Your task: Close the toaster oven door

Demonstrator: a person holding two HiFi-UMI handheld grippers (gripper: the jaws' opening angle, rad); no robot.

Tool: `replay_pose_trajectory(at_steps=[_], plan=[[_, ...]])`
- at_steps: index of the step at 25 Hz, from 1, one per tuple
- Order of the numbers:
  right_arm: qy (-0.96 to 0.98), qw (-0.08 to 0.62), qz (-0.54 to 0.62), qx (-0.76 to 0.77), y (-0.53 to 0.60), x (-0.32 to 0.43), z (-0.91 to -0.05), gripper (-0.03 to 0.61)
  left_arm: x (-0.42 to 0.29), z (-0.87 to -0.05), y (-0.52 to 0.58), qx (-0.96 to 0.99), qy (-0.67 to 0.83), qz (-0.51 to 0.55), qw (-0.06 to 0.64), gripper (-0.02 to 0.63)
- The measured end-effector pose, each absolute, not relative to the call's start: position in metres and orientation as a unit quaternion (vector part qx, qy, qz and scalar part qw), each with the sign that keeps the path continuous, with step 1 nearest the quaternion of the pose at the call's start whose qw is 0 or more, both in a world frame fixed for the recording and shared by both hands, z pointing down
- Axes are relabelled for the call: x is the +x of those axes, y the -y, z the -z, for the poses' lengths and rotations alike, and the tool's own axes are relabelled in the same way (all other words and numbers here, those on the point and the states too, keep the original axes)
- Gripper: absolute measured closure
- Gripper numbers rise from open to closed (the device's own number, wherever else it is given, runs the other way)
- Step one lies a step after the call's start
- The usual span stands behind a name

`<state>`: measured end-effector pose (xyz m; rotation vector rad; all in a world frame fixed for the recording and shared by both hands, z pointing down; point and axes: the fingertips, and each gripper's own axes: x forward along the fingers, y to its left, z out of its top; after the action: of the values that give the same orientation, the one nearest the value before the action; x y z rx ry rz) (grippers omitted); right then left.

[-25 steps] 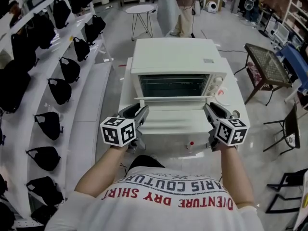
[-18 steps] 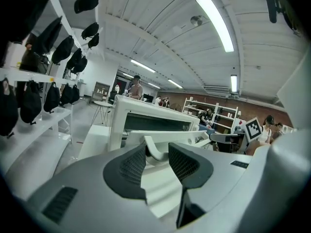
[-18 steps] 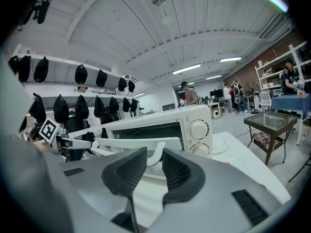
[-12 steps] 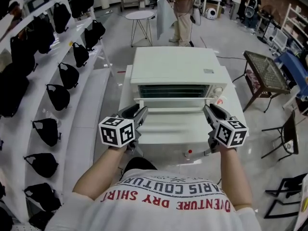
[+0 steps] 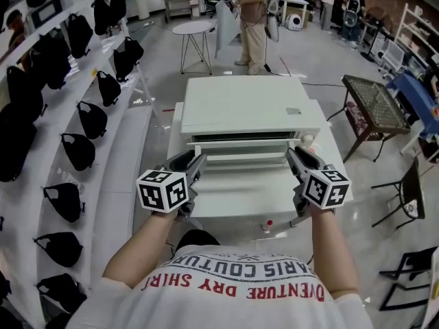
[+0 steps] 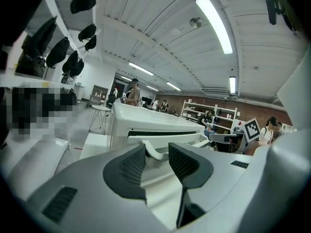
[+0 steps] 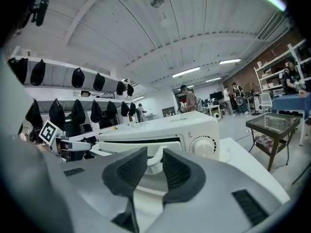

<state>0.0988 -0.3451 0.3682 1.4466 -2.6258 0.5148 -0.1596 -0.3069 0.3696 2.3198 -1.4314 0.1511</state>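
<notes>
Between the pads of the left gripper (image 6: 156,149) we see only a short bend of the door handle (image 6: 155,154). Its end is lost behind them, and it is the same at the right gripper (image 7: 154,152). Beyond both claws the toaster oven (image 5: 243,105) cavity shows only as a dark slit, so we cannot see inside. Right of the right claw, the markings on the dial (image 7: 202,144) are too small to read. Behind that claw, a small red-tipped thing (image 5: 267,223) on the table (image 5: 334,155) is too small for us to identify. The marker cubes (image 5: 163,190) cover both hands.

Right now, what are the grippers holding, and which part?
The door handle: the left gripper grips its left end, the right gripper its right end.
</notes>
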Motion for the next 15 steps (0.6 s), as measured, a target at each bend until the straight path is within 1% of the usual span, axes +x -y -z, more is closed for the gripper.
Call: replay_pose_trajectory(at_steps=[6, 15], plan=[[0.86, 0.045, -0.175, 0.478, 0.358, 0.096, -0.364, 0.486, -0.162, -0.365, 0.32, 0.834, 0.511, -0.058, 0.202, 0.449], [0.859, 0.058, -0.185, 0.474, 0.369, 0.096, -0.361, 0.486, -0.161, -0.362, 0.331, 0.833, 0.508, -0.071, 0.209, 0.446]])
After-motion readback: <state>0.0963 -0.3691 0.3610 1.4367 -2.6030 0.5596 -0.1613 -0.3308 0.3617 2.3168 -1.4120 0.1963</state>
